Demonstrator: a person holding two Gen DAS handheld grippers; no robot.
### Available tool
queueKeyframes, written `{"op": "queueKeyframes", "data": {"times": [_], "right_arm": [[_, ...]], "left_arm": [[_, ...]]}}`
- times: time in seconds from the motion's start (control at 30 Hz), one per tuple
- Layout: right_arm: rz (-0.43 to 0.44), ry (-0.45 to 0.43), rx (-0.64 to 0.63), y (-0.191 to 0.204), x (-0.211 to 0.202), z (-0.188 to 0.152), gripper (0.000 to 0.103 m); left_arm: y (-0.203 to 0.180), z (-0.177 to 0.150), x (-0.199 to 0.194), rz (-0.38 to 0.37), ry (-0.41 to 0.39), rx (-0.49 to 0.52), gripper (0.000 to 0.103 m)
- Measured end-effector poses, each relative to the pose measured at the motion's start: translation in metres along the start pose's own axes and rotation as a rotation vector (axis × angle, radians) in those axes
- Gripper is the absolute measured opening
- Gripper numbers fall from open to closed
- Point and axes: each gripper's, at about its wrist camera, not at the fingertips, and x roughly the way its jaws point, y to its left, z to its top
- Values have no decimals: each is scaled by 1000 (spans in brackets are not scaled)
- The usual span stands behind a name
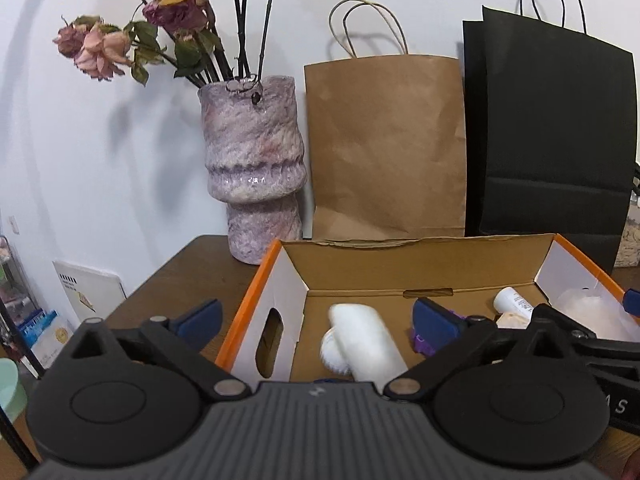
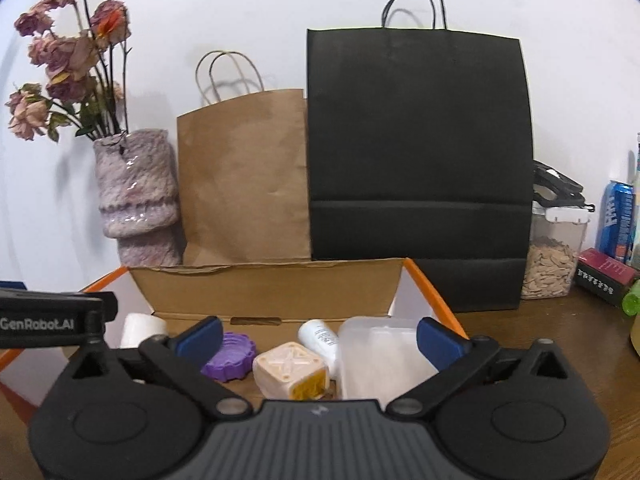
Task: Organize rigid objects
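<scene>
An open cardboard box with an orange rim (image 1: 248, 300) (image 2: 432, 292) sits on the brown table. In it lie a white brush-like device (image 1: 360, 344), a purple ridged lid (image 2: 230, 356), a cream cube (image 2: 292, 372), a white bottle (image 2: 320, 340) and a translucent tub (image 2: 380, 356). My left gripper (image 1: 318, 322) is open and straddles the box's left wall. The white device lies between its fingers, untouched. My right gripper (image 2: 319, 342) is open above the cube and bottle, gripping nothing. The left gripper's body (image 2: 52, 320) shows at the left of the right wrist view.
Behind the box stand a pink marbled vase (image 1: 254, 160) of dried roses, a brown paper bag (image 1: 384, 148) and a black paper bag (image 2: 416, 160). To the right are a jar of seeds (image 2: 552, 256), a blue can (image 2: 616, 220) and a dark red box (image 2: 606, 274).
</scene>
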Motion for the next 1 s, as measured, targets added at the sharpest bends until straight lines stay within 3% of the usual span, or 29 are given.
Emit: {"op": "queueKeyframes", "data": {"times": [0.27,0.63,1.0], "right_arm": [[-5,-26,12,-3,-7,1,103],[6,-76,28,-11,-50,-5,103],[61,-67,6,-7,-135,-8,103]], "left_arm": [[3,-1,-5,17,-3,-4,103],[15,-14,-39,14,-15,-3,103],[35,-28,-127,-19,-30,-41,103]]}}
